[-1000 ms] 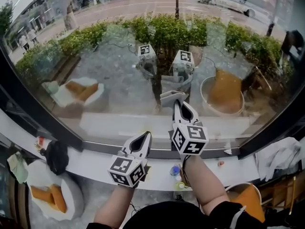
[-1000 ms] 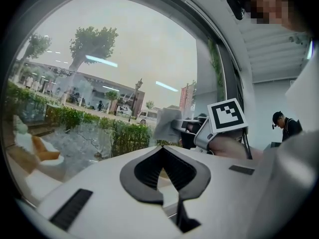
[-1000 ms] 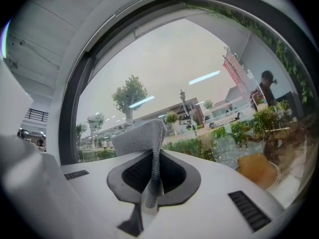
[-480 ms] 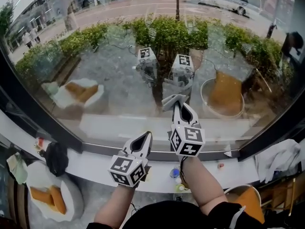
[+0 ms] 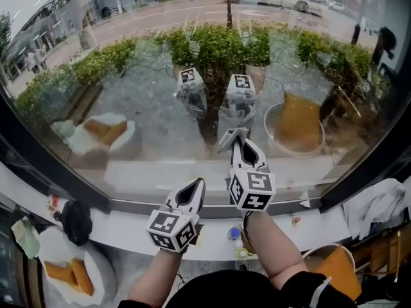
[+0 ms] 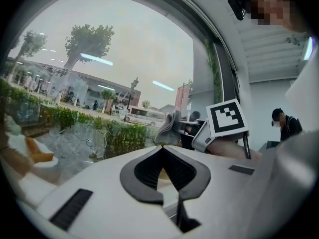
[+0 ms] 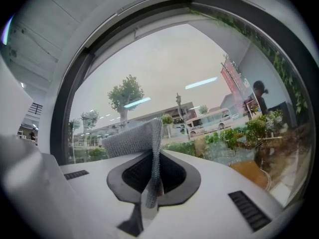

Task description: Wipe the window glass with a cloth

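The window glass (image 5: 148,101) fills the upper head view and mirrors both grippers. My right gripper (image 5: 239,141) is raised to the pane, shut on a grey knit cloth (image 5: 229,135) that lies against the glass. In the right gripper view the cloth (image 7: 133,137) stands pinched between the jaws of the right gripper (image 7: 152,158) and fans out to the left. My left gripper (image 5: 194,186) hovers lower, above the sill, shut with nothing in it. The left gripper view shows the closed left gripper (image 6: 162,147), with the right gripper's marker cube (image 6: 227,118) and the cloth (image 6: 168,129) beyond.
A white sill (image 5: 128,222) runs under the pane, with a dark frame (image 5: 58,175) and a dark post (image 5: 359,175). On the sill are a black object (image 5: 76,218) and small bottles (image 5: 235,233). A white rag (image 5: 380,204) lies at right. Cushioned chairs (image 5: 70,271) stand below.
My right gripper and the cloth have slid slightly left on the glass. The left gripper has stayed put. A bus outside has moved left.
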